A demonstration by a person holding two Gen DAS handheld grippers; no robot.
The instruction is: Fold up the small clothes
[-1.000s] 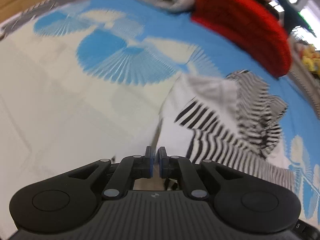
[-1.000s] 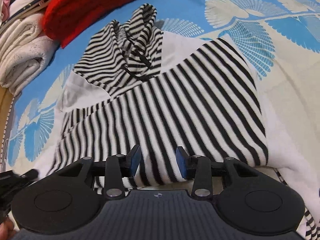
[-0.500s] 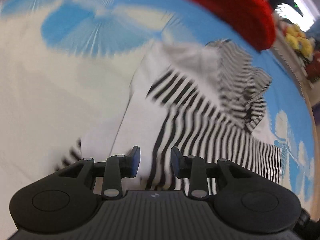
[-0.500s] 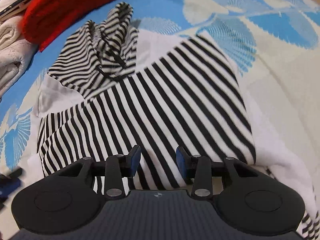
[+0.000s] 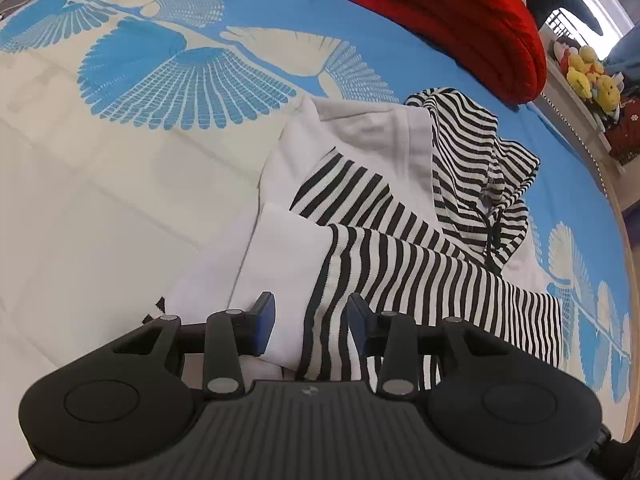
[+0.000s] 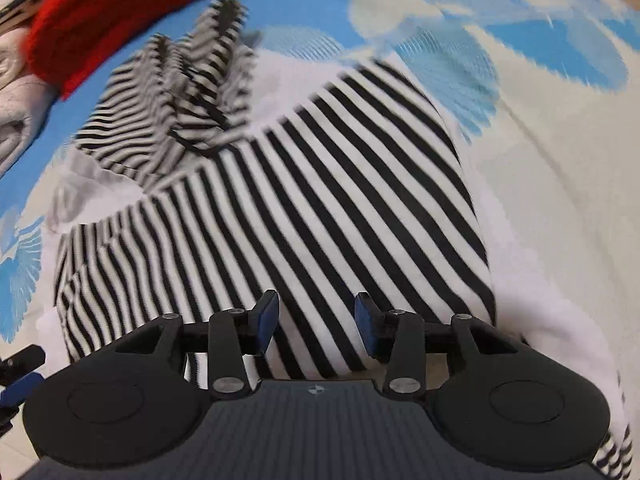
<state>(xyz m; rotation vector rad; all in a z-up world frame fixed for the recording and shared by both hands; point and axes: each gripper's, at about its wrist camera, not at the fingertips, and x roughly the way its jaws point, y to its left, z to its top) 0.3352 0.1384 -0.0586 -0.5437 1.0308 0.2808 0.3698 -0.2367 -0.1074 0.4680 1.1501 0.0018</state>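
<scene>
A small black-and-white striped hooded top (image 5: 404, 236) with white panels lies partly folded on the blue and cream bedspread (image 5: 120, 168). Its hood (image 5: 476, 160) is bunched at the far end. My left gripper (image 5: 310, 322) is open and empty, low over the garment's near left edge, with a white sleeve fold between the jaws. My right gripper (image 6: 316, 320) is open and empty, low over the striped body (image 6: 320, 208) of the same top. The left gripper's tip (image 6: 20, 372) shows at the right wrist view's left edge.
A folded red knit (image 5: 460, 20) lies beyond the hood; it also shows in the right wrist view (image 6: 120, 12). Folded white cloth (image 6: 16, 120) sits at the far left. Toys (image 5: 592, 76) stand on a ledge past the bed's right edge.
My left gripper opened, letting go of the garment edge, and moved right over the top. My right gripper stayed open and moved closer to the striped body.
</scene>
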